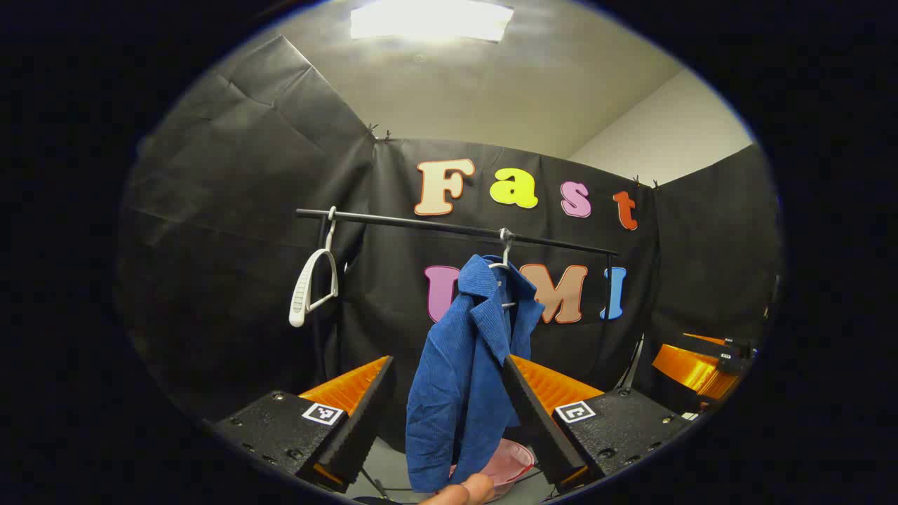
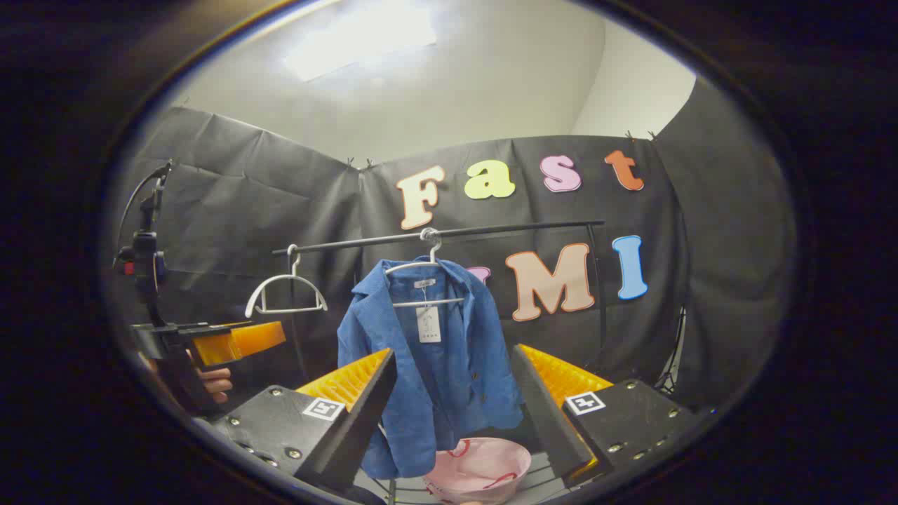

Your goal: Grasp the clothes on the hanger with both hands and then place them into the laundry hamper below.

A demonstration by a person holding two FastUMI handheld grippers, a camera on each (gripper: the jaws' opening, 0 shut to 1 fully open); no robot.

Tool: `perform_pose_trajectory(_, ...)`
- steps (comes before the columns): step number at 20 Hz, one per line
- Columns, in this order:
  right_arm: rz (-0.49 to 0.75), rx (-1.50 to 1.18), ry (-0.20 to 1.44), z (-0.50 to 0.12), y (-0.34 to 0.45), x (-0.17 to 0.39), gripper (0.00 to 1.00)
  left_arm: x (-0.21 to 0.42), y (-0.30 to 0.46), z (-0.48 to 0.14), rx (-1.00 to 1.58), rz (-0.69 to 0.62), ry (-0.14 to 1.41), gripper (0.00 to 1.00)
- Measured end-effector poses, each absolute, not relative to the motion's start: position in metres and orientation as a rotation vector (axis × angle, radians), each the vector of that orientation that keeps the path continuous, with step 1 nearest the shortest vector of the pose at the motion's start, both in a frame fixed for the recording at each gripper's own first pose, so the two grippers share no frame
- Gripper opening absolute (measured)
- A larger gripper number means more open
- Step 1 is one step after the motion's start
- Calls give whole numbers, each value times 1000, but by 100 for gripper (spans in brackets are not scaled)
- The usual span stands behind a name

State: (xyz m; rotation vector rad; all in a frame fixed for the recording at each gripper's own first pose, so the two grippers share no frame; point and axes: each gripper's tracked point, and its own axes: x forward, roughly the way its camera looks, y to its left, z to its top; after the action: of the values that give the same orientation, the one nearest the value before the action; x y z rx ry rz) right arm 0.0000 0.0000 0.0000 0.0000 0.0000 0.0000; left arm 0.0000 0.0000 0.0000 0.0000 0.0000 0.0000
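Two handheld two-finger grippers with black blocky bodies

In the left gripper view, the left gripper (image 1: 449, 414) has two black finger mounts studded with small silver screws, each bearing a white square with a black coded marking, at 7 and 5 o'clock; the finger faces are ribbed. The right gripper (image 2: 452, 414) is built alike in the right gripper view, where a bare hand (image 2: 210, 382) at 9 o'clock grips a black handle topped by a black stalk with a curved cable.
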Motion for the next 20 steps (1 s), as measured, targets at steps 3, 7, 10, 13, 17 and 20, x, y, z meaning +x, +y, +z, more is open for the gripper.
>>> perform_pose_trajectory(3,-19,4,-9,3,-7,-6,100,2,-4,-1,6,-7,-1,94)
perform_pose_trajectory(7,-22,6,-9,1,-8,-11,93,1,-12,-3,14,-23,4,94)
perform_pose_trajectory(10,3,9,-9,-5,-3,-16,99,-1,-16,-6,9,-38,7,94)
perform_pose_trajectory(13,19,-8,-1,-9,-2,-18,98,-5,-25,-7,-39,-63,10,94)
perform_pose_trajectory(17,10,-38,9,-16,-6,-22,98,-2,-33,-1,-18,-88,-18,94)
perform_pose_trajectory(20,30,-35,-2,-21,3,-21,98,4,-40,-14,-33,-103,17,94)
